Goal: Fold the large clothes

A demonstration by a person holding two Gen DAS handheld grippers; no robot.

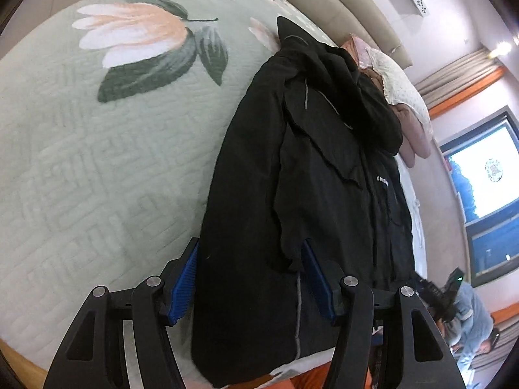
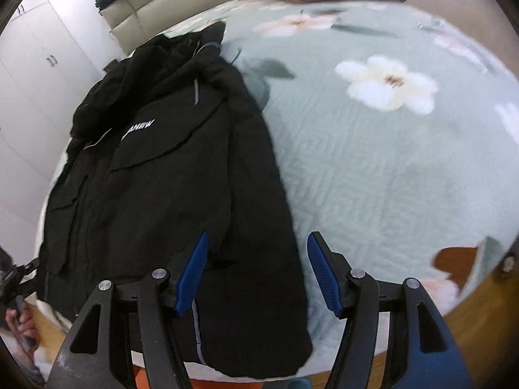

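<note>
A large black jacket (image 1: 311, 175) with grey trim and white chest lettering lies lengthwise on a green floral quilt (image 1: 97, 162). Its hem hangs a little over the bed's near edge and its hood points to the far end. My left gripper (image 1: 249, 249) is open and empty, its blue pads straddling the jacket's lower part just above it. In the right wrist view the jacket (image 2: 168, 168) lies left of centre. My right gripper (image 2: 258, 240) is open and empty over the jacket's lower right edge.
A beige headboard (image 1: 350, 16) and stacked pink pillows (image 1: 412, 123) lie beyond the jacket. A window (image 1: 483, 178) and a person (image 1: 467, 317) are at the right. White wardrobes (image 2: 42, 74) stand left. The quilt (image 2: 389, 162) spreads to the right; wooden floor (image 2: 480, 324) lies below.
</note>
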